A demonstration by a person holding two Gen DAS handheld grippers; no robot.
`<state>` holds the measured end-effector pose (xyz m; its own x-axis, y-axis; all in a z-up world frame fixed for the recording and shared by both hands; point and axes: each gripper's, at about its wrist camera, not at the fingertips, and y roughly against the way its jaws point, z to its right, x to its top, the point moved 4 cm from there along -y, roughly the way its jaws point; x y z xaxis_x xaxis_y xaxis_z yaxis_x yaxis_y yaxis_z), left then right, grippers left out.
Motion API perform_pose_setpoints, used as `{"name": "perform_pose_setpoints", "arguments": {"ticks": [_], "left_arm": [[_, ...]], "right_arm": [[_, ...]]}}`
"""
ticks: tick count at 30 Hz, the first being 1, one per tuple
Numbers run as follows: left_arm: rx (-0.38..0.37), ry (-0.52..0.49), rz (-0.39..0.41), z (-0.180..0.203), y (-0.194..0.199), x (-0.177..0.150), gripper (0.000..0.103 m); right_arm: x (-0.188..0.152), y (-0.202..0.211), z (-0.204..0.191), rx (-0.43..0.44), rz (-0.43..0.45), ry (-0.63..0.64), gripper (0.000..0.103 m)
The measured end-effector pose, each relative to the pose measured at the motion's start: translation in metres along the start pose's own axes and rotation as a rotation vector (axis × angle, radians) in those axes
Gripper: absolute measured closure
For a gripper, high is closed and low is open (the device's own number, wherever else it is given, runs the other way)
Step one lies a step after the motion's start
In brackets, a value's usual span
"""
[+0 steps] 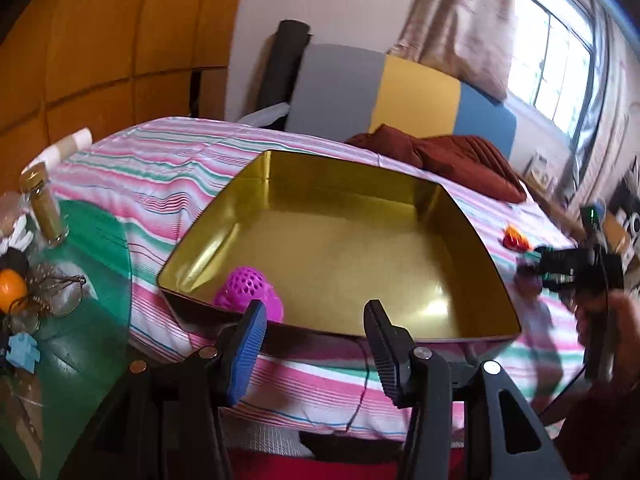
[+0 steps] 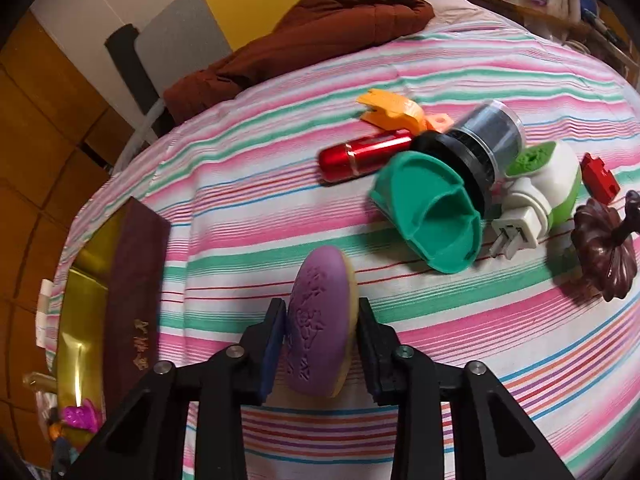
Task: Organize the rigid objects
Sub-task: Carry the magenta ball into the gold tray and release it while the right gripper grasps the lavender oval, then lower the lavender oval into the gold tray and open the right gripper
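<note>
The right gripper (image 2: 322, 344) is clamped on a purple embossed disc (image 2: 318, 320) with a tan back, held on edge so that one pad presses each flat face. It hangs above the striped bedspread (image 2: 440, 320). Ahead and to the right of the fingers lies the unsorted pile: a green scoop-shaped piece (image 2: 430, 216), a red metal cylinder (image 2: 362, 154), an orange plastic piece (image 2: 394, 110), a black-lidded clear jar (image 2: 486, 140), a white and green plug-in device (image 2: 540, 196), a red block (image 2: 600, 178) and a dark brown pumpkin-shaped lid (image 2: 604, 248). Far to the left of the fingers sits the gold-lined tin (image 2: 132, 260).

The left gripper (image 1: 316, 328) stands wide apart and empty, just short of the tin's near wall (image 1: 360, 334). Inside the tin, beyond the left finger, sits a magenta perforated ball (image 1: 248, 290). To the left of that gripper, a green glass table (image 1: 96, 260) holds a spice jar (image 1: 42, 204) and spectacles (image 1: 60, 292).

The disc probably goes into the tin next. Risks, as I judge them: the pads bear on the lower half only, so a quick swing could pivot the disc and let it slip; a low carry could strike the tin's wall; a high release could make the disc bounce on the metal floor.
</note>
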<state>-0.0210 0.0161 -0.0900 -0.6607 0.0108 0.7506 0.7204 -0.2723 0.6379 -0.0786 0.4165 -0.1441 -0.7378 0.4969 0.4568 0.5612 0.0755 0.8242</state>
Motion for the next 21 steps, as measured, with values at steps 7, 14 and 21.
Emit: {"name": "perform_pose_setpoints", "arguments": {"ticks": [7, 14, 21], "left_arm": [[0.014, 0.024, 0.004, -0.006, -0.002, 0.001, 0.052], [0.003, 0.042, 0.037, -0.011, 0.004, 0.004, 0.052], [0.005, 0.047, 0.054, -0.013, 0.009, 0.006, 0.052]], "right_arm": [[0.001, 0.03, -0.041, 0.042, 0.064, 0.14, 0.074], [0.0, 0.054, -0.086, 0.133, 0.09, 0.188, 0.074], [-0.02, 0.056, -0.158, 0.287, 0.015, 0.263, 0.074]]}}
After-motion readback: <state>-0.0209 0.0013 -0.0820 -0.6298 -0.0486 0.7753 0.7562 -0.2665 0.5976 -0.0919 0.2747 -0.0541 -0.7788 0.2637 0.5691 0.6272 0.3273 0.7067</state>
